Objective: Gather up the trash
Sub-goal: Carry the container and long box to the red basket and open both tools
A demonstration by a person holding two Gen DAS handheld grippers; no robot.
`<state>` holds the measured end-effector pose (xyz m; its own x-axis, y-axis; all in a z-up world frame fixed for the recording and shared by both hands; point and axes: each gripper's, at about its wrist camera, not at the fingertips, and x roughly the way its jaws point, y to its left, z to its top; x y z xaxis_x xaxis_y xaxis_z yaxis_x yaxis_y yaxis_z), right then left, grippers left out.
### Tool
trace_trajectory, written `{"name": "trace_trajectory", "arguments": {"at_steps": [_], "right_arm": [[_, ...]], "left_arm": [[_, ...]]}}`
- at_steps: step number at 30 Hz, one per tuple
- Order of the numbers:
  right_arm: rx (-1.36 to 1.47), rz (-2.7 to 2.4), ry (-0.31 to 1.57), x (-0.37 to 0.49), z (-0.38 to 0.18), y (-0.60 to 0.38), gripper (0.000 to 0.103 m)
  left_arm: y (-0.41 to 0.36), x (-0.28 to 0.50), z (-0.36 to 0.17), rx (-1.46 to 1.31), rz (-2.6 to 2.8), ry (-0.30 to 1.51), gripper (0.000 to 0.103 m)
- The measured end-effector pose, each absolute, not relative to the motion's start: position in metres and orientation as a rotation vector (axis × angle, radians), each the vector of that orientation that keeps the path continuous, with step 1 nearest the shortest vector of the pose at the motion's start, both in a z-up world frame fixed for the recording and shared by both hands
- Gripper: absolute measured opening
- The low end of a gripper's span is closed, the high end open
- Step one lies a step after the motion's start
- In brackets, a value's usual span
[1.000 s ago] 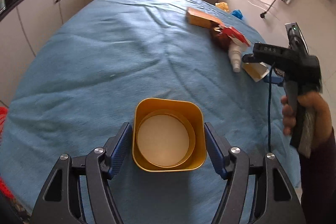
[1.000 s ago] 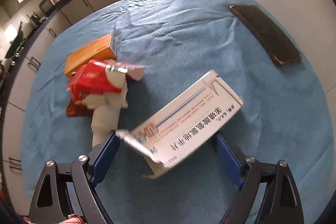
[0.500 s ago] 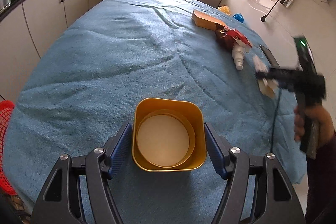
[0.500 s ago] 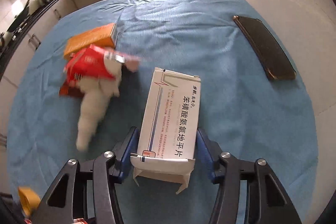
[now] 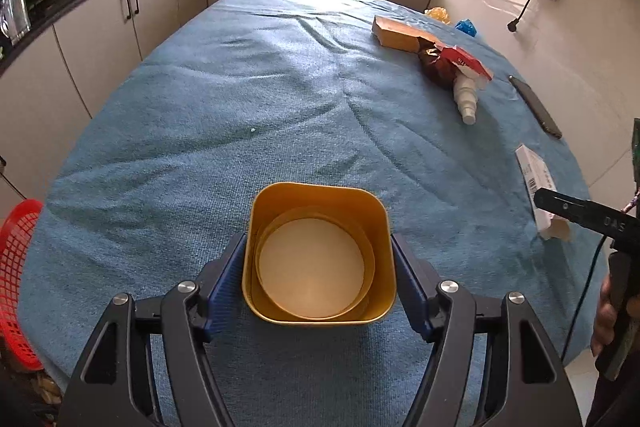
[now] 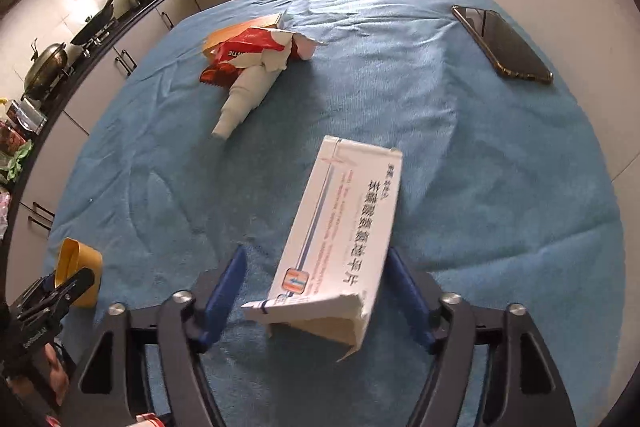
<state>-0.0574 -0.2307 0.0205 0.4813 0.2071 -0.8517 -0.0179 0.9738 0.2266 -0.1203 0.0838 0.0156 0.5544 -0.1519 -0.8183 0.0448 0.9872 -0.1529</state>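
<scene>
My left gripper (image 5: 318, 247) is shut on a yellow square tub (image 5: 318, 195) with a white round disc inside; it stands on the blue cloth. The tub (image 6: 76, 263) also shows at the left of the right wrist view. A white medicine box (image 6: 344, 227) with a torn near end lies slanted between the jaws of my right gripper (image 6: 316, 253). The jaws are opening and the left pad stands well off the box. In the left wrist view the box (image 5: 534, 175) lies near the table's right edge, just ahead of the right gripper (image 5: 580, 217).
Farther back lie a white bottle (image 6: 248, 95), a red torn wrapper (image 6: 248, 47) and an orange box (image 6: 240, 29). A dark phone (image 6: 504, 45) rests at the right. A red basket (image 5: 16, 267) sits off the table's left edge. Kitchen cabinets line the far side.
The right gripper's jaws closed on the white box, then spread again; the box now lies slanted between them. The right hand shifted toward the near table edge. The left gripper keeps hold of the tub.
</scene>
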Motion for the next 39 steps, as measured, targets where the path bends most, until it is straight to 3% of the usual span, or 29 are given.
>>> {"name": "trace_trajectory", "arguments": {"at_steps": [9, 11, 13, 16, 39], "right_arm": [[0.131, 0.074, 1.017, -0.068, 0.016, -0.212, 0.085], [0.107, 0.074, 1.013, -0.069, 0.016, -0.211, 0.080], [0.082, 0.060, 1.002, -0.072, 0.017, -0.213, 0.061], [0.104, 0.080, 0.990, -0.074, 0.018, -0.220, 0.056], [0.179, 0.301, 0.860, -0.113, 0.052, -0.179, 0.056]], "left_arm": [[0.097, -0.133, 0.024, -0.218, -0.135, 0.934, 0.065], [0.102, -0.137, 0.029, -0.228, -0.122, 0.920, 0.065], [0.108, -0.142, 0.034, -0.243, -0.119, 0.911, 0.065], [0.113, -0.150, 0.039, -0.238, -0.094, 0.894, 0.065], [0.145, -0.186, 0.055, -0.228, 0.045, 0.822, 0.065]]}}
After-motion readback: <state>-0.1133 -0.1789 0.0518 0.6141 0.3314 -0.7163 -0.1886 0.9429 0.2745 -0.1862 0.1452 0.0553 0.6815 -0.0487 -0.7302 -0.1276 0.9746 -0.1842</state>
